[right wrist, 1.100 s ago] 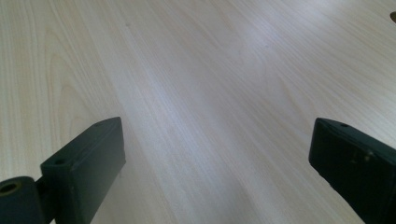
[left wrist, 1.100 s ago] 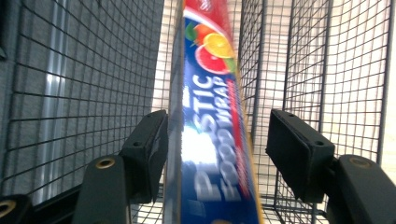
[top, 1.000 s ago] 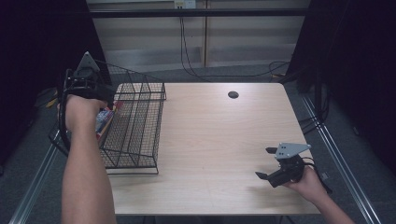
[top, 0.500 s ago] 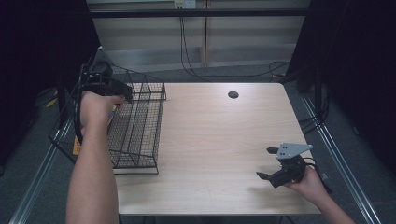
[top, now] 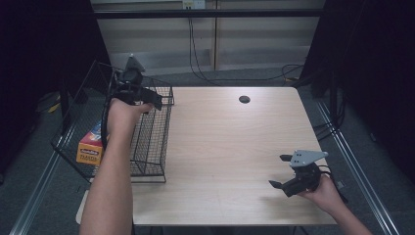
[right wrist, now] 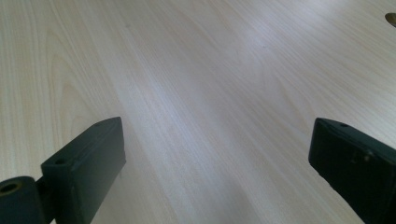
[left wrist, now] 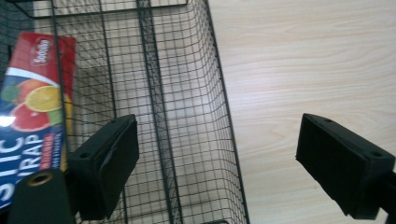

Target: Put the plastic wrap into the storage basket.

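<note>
A black wire basket (top: 149,142) stands at the table's left edge. Inside it, a red and blue plastic-wrap box (top: 90,144) with citrus pictures lies toward its left side. My left gripper (top: 155,100) hovers over the basket's far right corner, open and holding nothing. In the left gripper view the open left gripper (left wrist: 219,140) straddles the basket's right wall (left wrist: 201,93), with the box (left wrist: 32,107) at the left. My right gripper (top: 279,171) rests low near the table's front right, open. In the right gripper view the right gripper (right wrist: 215,140) has bare wood between its jaws.
The light wooden table (top: 235,147) has a dark round cable hole (top: 244,99) near its far edge, which also appears as the cable hole (right wrist: 391,17). Metal rails run along both sides of the table. Cables hang behind it.
My left gripper has swung from the basket's left side to its far right corner. The box it carried now lies free in the basket. The right gripper has stayed put.
</note>
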